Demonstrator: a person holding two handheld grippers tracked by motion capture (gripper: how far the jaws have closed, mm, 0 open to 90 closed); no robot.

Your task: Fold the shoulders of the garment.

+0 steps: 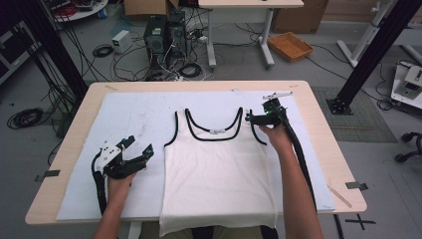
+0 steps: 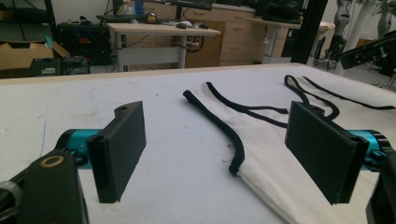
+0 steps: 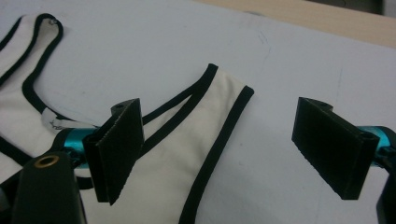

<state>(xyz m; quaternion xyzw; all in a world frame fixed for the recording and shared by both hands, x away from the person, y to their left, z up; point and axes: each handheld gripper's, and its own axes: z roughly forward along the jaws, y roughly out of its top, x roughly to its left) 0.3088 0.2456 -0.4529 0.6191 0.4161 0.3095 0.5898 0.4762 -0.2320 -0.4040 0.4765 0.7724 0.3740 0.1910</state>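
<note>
1. The white tank top (image 1: 219, 172) lies flat on the white cloth (image 1: 124, 119) covering the desk (image 1: 323, 149), in the centre of the high view. Its long axis runs from the hem at the bottom centre, where it hangs over the desk's near edge, up to the black-trimmed straps at mid-frame.

2. My right tongs (image 1: 255, 119) are at the right shoulder strap (image 3: 219, 107), just right of centre in the high view. In the right gripper view the jaws stand wide apart with nothing pressed between them: the left jaw sits over the strap's inner trim, the right jaw over bare cloth, and the strap end points up the frame between them.

3. My left tongs (image 1: 141, 145) hover over the cloth in the lower left of the high view, just beside the top's left side seam. They are released too (both jaws wide, holding nothing). In the left gripper view the left strap (image 2: 219, 126) runs up the middle of the frame, ahead of the jaws and apart from them.

4. I judge the next move turns on the right strap: it lies straight ahead of my right tongs, along their line, so a short drop and a squeeze should take it. That hand is far nearer the shoulder than the left.

5. The risk, I'd guess, is pinching the cloth underneath with the strap.
</note>
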